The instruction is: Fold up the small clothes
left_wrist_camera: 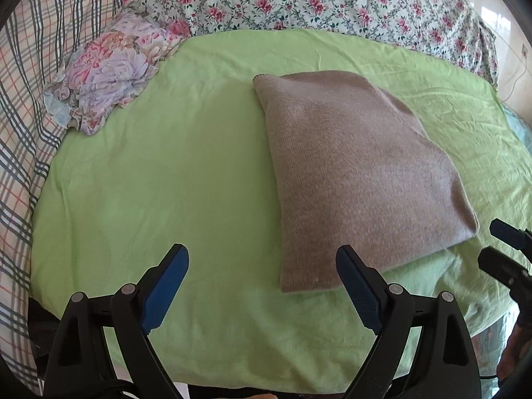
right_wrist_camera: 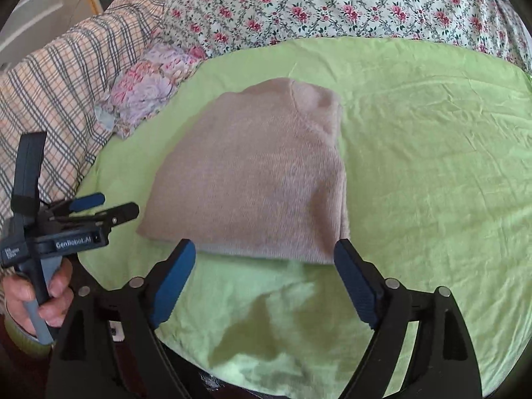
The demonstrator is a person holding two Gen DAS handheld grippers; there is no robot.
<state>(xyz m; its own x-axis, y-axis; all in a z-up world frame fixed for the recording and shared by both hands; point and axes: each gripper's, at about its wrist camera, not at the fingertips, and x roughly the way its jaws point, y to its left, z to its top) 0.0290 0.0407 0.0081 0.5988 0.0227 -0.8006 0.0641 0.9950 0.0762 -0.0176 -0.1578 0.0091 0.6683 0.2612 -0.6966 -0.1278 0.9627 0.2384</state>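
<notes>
- Green sheet (left_wrist_camera: 166,166) covers the work surface and fills most of both views; lightly creased, with shadows on it at 6 o'clock in the right wrist view.
- Floral quilt (left_wrist_camera: 299,0) runs along the far edge at 12 o'clock, butting up to the sheet.
- Plaid blanket (left_wrist_camera: 26,99) bunched down the 9 o'clock side in the left wrist view, 9–10 o'clock in the right wrist view.
- Sweater (left_wrist_camera: 359,173), beige knit, folded into a compact rectangle, lying flat on the sheet. Left wrist view: centre toward 3 o'clock, near corner just ahead of the right-hand finger. Right wrist view: dead centre, near edge spanning the gap between the fingers, just past the tips.
- Crumpled floral cloth (left_wrist_camera: 109,73) at 10 o'clock on the sheet's edge, against the plaid blanket, well apart from the sweater.
- Right gripper (right_wrist_camera: 265,252): fingers spread wide, holding nothing, over the sheet just short of the sweater's near edge. Contact with the fabric can't be confirmed.
- Left gripper (left_wrist_camera: 262,257): fingers spread wide, holding nothing, over bare sheet at the sweater's near left corner. Also seen at 8–9 o'clock in the right wrist view, tips apart.
- Left hand (right_wrist_camera: 43,296) wrapped round the left gripper's handle at 8 o'clock in the right wrist view.
</notes>
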